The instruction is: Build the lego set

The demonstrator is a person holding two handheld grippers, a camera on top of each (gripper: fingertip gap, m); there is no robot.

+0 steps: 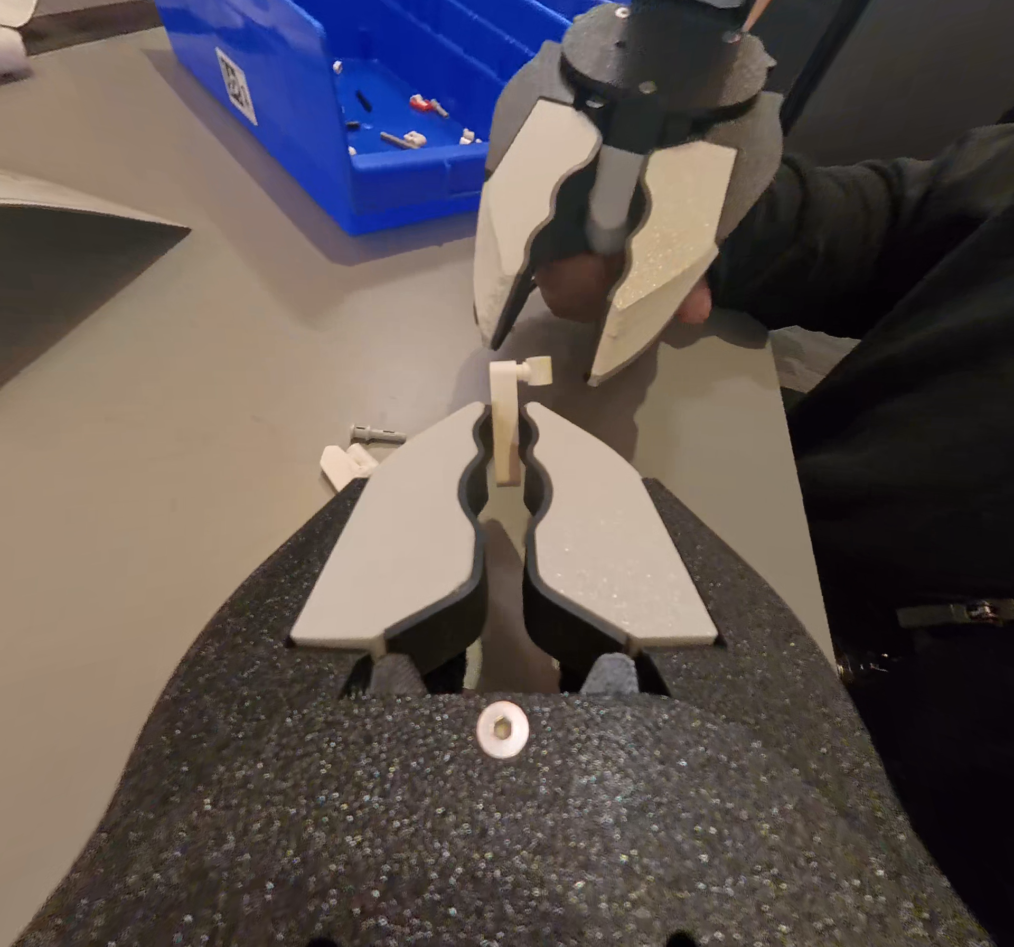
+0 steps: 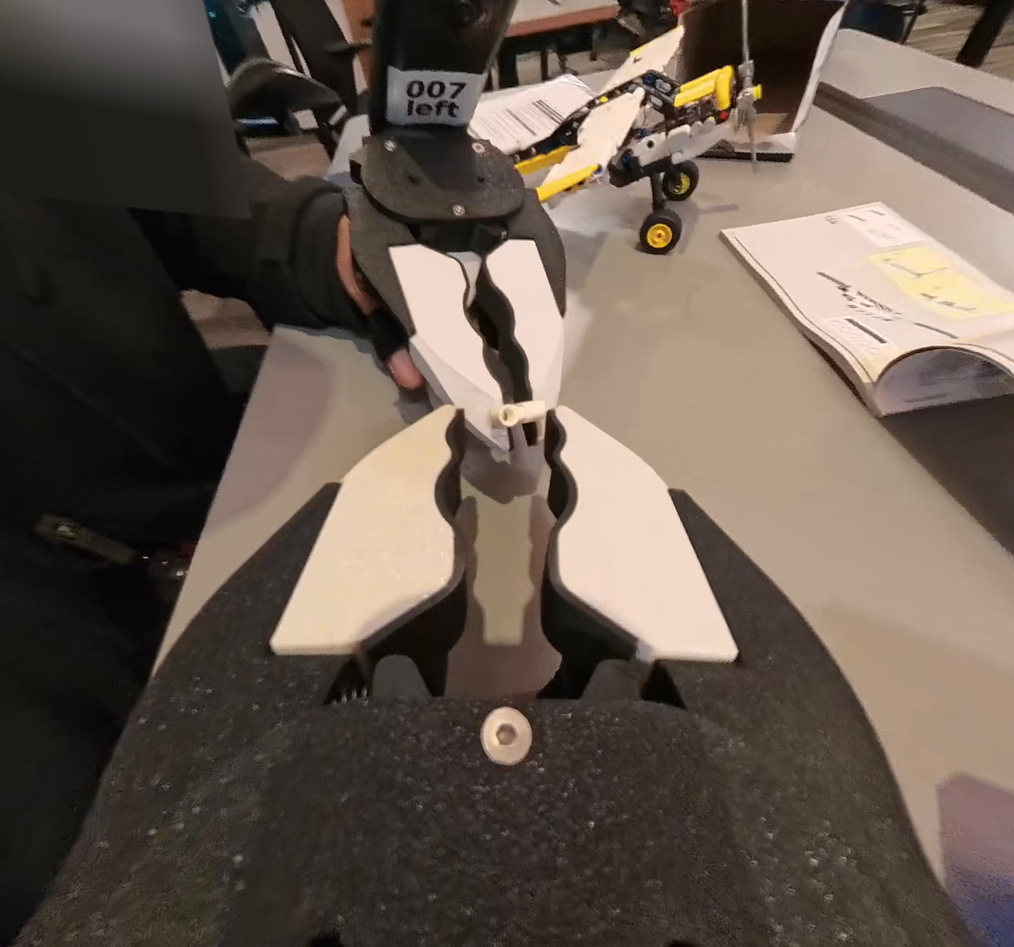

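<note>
Left wrist view: the left gripper (image 1: 506,416) pinches a white beam piece (image 1: 505,427) upright, its side pin (image 1: 536,371) turned toward the right gripper (image 1: 540,363), which hangs just beside it, jaws apart and empty. Behind sits a blue parts bin (image 1: 384,163); loose pieces (image 1: 356,451) lie on the grey table (image 1: 164,372).

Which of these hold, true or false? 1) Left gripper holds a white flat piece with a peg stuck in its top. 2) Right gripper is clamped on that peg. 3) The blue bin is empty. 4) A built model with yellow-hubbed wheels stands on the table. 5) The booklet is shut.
1) True: the left gripper pinches the white flat piece, peg at its top.
2) False: the right gripper is open, off the peg.
3) False: the blue bin holds small parts.
4) True: model.
5) False: the booklet lies open.
</note>
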